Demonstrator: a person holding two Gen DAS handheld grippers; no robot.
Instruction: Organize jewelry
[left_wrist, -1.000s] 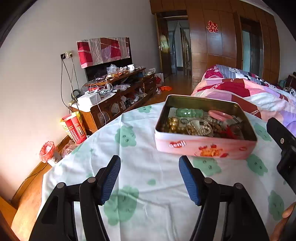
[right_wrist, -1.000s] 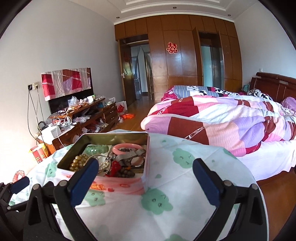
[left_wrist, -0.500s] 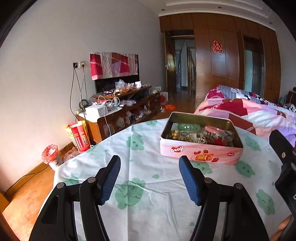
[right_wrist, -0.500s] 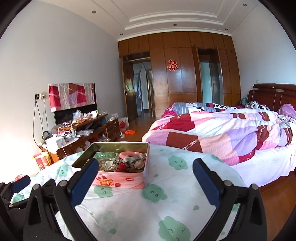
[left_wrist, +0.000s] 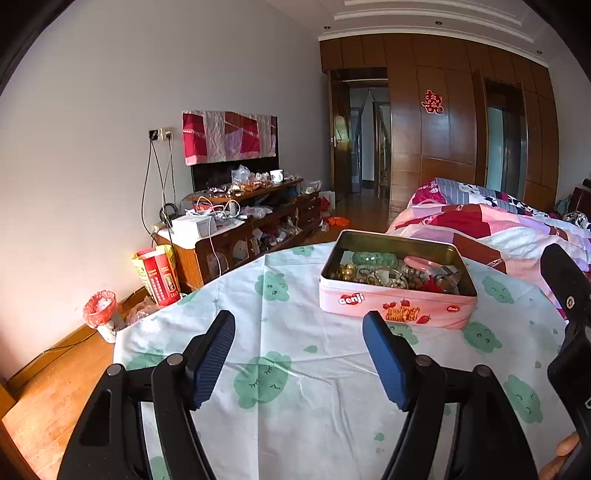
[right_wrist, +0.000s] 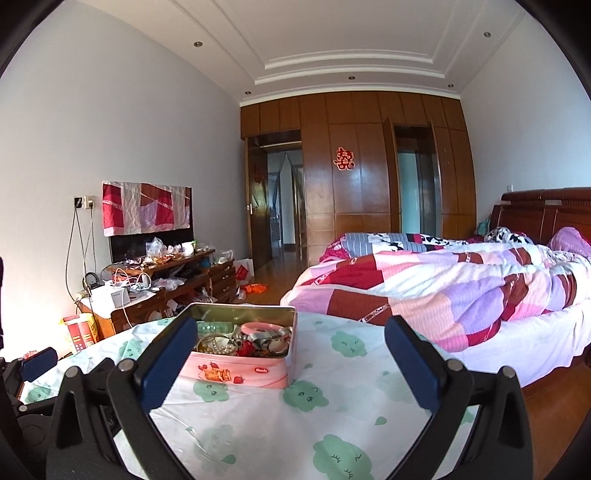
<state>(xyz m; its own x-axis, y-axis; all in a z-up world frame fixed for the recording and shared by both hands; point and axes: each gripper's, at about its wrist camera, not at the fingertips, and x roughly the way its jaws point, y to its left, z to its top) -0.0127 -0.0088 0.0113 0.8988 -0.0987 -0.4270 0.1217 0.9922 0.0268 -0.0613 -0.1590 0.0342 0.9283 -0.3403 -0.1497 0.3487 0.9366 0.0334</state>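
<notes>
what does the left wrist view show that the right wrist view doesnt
Left wrist only: the red-bagged bin on the floor and the right gripper's black body at the frame edge.
Right wrist only: the wooden headboard and the ceiling lights.
Both: the open pink tin of jewelry on the tablecloth, the bed, and each view's own empty gripper, the left gripper opening.

White walls, a wood-panelled wardrobe wall (right_wrist: 369, 177), a cluttered cabinet (left_wrist: 236, 236), and a quilted bed (right_wrist: 461, 280).
</notes>
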